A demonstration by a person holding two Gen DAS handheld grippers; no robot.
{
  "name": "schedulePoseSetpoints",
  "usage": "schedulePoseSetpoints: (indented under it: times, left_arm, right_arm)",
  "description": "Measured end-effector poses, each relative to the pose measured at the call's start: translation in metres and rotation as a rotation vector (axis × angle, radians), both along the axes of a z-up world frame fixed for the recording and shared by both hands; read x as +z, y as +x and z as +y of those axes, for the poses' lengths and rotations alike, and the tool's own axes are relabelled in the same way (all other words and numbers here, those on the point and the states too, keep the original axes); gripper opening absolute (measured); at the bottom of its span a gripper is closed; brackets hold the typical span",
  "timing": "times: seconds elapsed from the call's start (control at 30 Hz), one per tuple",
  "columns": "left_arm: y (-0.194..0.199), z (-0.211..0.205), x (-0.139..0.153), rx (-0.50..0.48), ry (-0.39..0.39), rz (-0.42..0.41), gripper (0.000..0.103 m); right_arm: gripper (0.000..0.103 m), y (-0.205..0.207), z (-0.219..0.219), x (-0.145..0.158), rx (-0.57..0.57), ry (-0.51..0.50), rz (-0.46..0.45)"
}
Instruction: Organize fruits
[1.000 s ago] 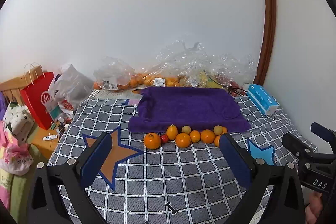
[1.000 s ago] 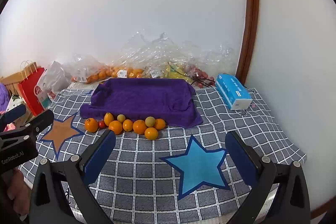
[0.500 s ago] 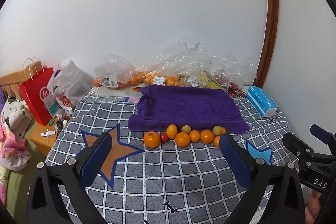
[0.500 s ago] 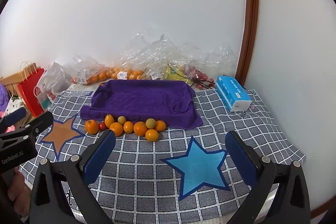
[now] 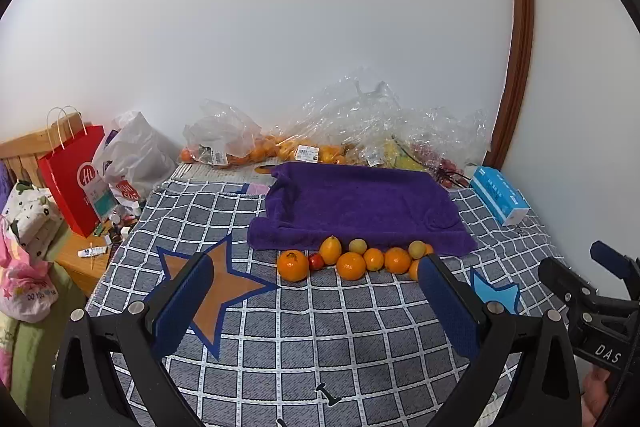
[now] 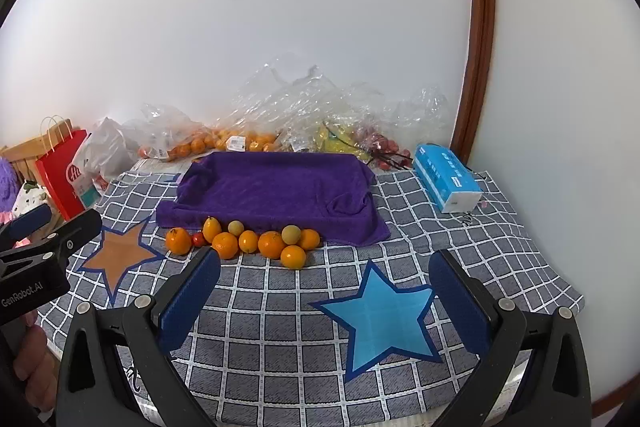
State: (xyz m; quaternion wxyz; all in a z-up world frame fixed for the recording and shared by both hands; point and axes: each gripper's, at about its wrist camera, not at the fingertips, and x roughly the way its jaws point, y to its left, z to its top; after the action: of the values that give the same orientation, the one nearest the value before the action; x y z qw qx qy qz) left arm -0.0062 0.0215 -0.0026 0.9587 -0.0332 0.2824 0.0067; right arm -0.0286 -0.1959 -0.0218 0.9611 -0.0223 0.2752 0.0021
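A row of loose fruit lies on the checked cloth just in front of a purple towel (image 5: 360, 203) (image 6: 276, 187): several oranges (image 5: 351, 265) (image 6: 271, 245), a lemon (image 5: 330, 250) (image 6: 212, 229), two pale green-yellow fruits (image 5: 357, 246) (image 6: 291, 234) and a small red tomato (image 5: 316, 261) (image 6: 198, 239). My left gripper (image 5: 312, 301) is open and empty, held short of the fruit row. My right gripper (image 6: 326, 293) is open and empty, over the blue star (image 6: 380, 315), nearer than the fruit.
Clear plastic bags of oranges and other fruit (image 5: 312, 143) (image 6: 280, 131) line the wall behind the towel. A blue tissue box (image 5: 500, 195) (image 6: 448, 183) lies at the right. A red paper bag (image 5: 74, 175) and clutter stand off the left edge. An orange star (image 5: 212, 283) marks the cloth.
Both views have tilted slightly: the fruit row and towel sit a little lower in frame now. Nothing on the cloth has moved and both grippers stay open.
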Motion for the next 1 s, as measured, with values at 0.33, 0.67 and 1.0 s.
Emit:
schedulePoseSetpoints:
  times: [0.33,0.67,1.0]
  left_arm:
    - [-0.0009,0.0007,0.0,0.0,-0.009,-0.003,0.103]
    - [-0.003,-0.0019,-0.0012,-0.012,0.002,-0.002,0.103]
    - [-0.0049,-0.0064,-0.0001,-0.013,0.014,-0.009,0.103]
  right_arm:
    - [0.102,-0.0003,0.0012,-0.0015,0.007,0.007,0.002]
    - [0.102,-0.0029,-0.0035,0.0002,0.0,0.025,-0.007]
    - [0.102,-0.0032,-0.0027,0.002,0.0,0.017,-0.021]
